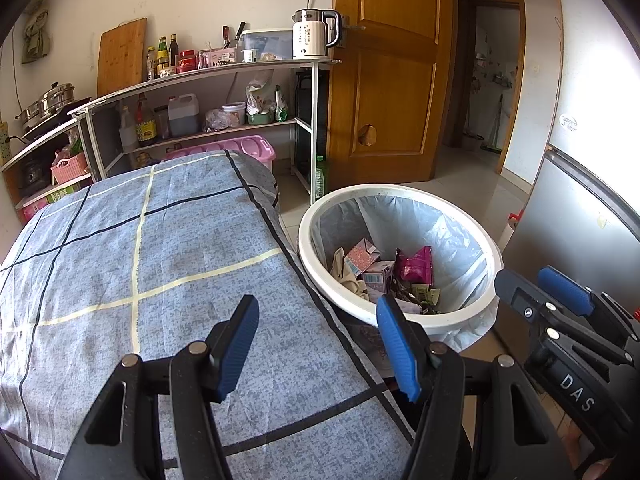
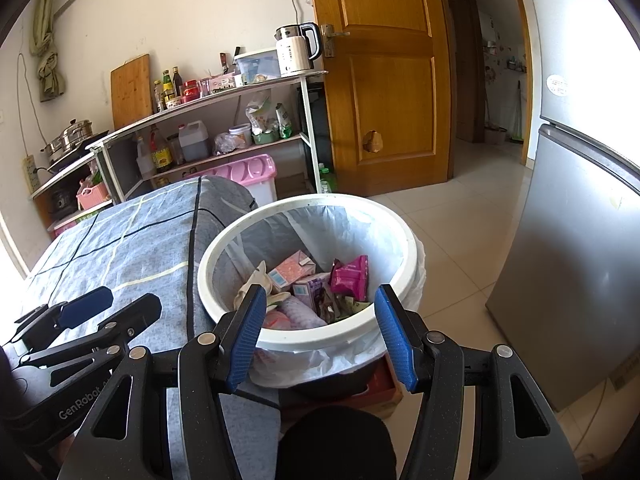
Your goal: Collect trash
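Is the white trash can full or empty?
Partly full. The white trash can has cartons and a pink wrapper lying in its bottom, well below the rim.

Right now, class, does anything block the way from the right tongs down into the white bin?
Nothing visible does. The right tongs stand open and empty just above the near rim of the white bin, whose mouth is uncovered. Cartons and wrappers already lie inside.
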